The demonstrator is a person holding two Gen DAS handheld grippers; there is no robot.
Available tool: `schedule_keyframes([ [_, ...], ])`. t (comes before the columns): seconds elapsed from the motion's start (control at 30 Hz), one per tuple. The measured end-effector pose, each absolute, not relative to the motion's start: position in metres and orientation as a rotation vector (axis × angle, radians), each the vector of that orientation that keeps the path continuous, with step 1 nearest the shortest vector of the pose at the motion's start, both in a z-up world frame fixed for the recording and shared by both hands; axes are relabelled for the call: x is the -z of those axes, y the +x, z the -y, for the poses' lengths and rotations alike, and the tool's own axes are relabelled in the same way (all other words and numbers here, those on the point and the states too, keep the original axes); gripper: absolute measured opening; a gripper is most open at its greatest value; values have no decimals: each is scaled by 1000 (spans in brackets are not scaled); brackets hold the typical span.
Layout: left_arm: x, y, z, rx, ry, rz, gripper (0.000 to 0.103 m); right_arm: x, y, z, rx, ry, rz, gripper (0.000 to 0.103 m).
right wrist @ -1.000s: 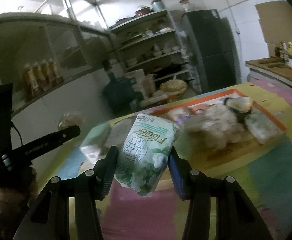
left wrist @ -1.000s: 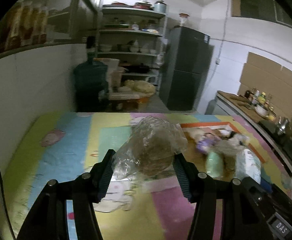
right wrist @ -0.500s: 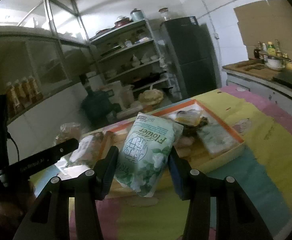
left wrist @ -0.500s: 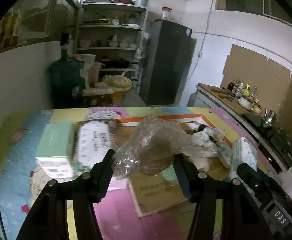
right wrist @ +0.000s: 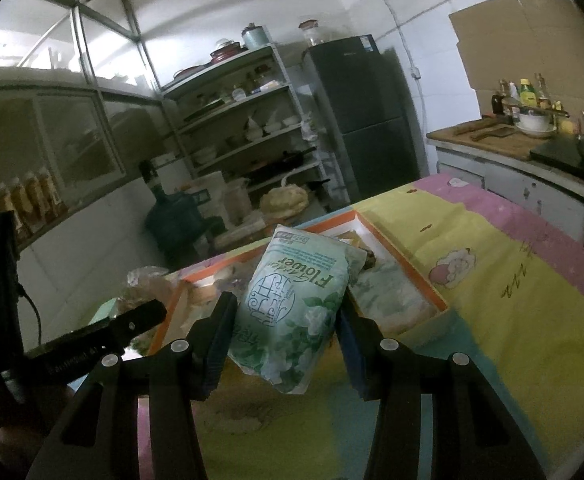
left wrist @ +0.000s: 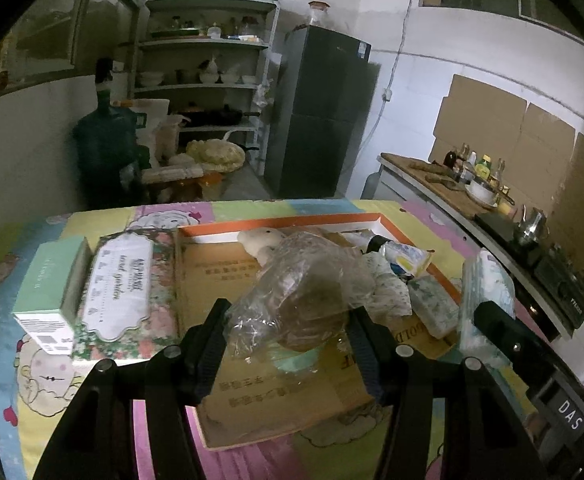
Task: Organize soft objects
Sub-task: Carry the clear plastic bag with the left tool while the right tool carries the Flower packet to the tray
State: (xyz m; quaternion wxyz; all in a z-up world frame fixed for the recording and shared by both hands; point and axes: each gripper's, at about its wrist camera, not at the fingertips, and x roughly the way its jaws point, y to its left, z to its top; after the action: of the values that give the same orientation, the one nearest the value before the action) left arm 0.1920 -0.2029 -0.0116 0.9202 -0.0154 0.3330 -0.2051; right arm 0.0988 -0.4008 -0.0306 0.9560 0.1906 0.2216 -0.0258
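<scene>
Two boxes (left wrist: 54,280) (side by side) left of the tray (left wrist: 383,222)

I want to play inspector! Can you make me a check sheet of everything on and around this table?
Surface: cartoon mat covers the table.
Job's things: clear bag in the left claw; Flower pack in the right claw; orange-rimmed box already holds a plush toy and soft packs.
Clutter: mint carton and floral box beside the orange-rimmed box.
Grippers: both claws shut on their loads, held above the table.
Cables: black wire on the left claw's handle; wall cord.
Surroundings: shelves, fridge, water jug, counter with bottles.
</scene>
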Motion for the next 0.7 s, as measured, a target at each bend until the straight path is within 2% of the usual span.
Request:
schedule_keyframes([
  [0.7,12,239,250,435,8,-693,58,45,138,427,45,397,-470,50],
])
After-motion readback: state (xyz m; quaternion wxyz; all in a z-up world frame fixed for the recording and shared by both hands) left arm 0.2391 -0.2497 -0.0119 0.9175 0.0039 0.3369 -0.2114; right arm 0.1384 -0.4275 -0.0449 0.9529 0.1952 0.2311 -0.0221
